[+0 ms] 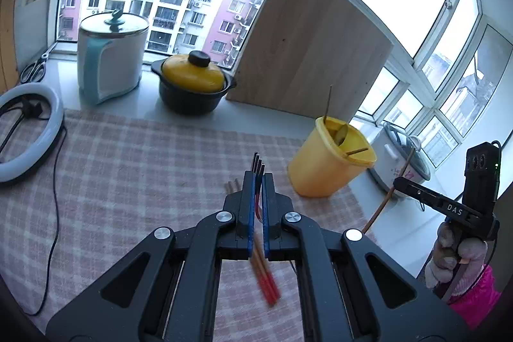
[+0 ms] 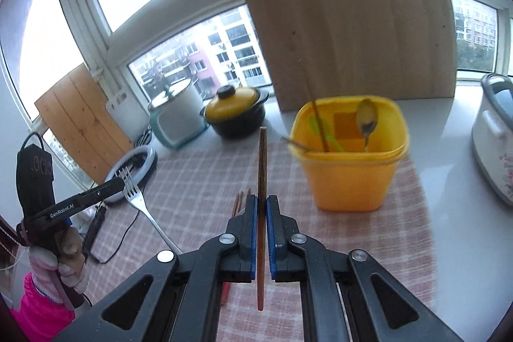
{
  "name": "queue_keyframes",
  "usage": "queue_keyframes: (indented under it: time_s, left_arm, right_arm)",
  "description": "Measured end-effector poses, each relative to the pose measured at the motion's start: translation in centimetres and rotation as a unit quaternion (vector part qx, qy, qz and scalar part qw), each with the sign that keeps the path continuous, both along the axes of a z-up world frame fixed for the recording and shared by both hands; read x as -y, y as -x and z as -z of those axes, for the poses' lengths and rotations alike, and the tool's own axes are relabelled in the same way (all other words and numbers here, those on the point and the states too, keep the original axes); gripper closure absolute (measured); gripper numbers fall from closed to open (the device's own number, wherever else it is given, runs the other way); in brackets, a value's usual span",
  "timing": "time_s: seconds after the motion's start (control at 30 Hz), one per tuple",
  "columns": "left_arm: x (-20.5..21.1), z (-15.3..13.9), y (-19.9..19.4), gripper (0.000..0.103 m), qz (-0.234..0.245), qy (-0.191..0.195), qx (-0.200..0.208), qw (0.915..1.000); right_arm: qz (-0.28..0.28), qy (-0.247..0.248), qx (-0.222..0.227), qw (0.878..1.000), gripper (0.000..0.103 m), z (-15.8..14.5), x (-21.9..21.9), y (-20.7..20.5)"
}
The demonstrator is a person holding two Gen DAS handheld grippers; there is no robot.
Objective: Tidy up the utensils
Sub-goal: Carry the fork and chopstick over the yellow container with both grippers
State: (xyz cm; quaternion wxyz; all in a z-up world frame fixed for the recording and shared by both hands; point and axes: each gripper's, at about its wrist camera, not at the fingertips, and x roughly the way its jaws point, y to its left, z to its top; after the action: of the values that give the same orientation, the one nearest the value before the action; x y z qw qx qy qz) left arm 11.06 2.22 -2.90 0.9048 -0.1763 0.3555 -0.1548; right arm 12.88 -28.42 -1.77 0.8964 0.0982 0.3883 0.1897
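Currently, step: carrying utensils to yellow bin (image 2: 348,156).
Left gripper (image 1: 259,178): clamped on fork (image 2: 136,194).
Right gripper (image 2: 262,204): clamped on chopstick (image 2: 262,162).
Next: lower both in.

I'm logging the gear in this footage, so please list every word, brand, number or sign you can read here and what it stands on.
"DAS" on the black finger of the right gripper, seen from the left wrist camera.
"GenRobot.AI" on the black finger of the left gripper, seen from the right wrist camera.
The white cooker shows only a floral pattern, no letters.
The yellow container shows no readable text.
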Motion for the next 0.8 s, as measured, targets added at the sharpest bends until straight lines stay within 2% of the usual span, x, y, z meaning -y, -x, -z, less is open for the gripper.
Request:
queue_keyframes:
  time_s: [0.47,0.8]
  left_arm:
    - [4.2,-3.0,-4.0,0.102,0.018,-0.001,0.037,0.9992]
    - [6.8,-6.1,-7.3,0.102,0.014,-0.016,0.074,0.9970]
  right_arm:
    - [0.046,-0.018,0.038,0.998,0.100,-3.5,6.1,-0.5]
    - [0.059,-0.011,0.077,0.995,0.100,-6.3,8.0,-1.6]
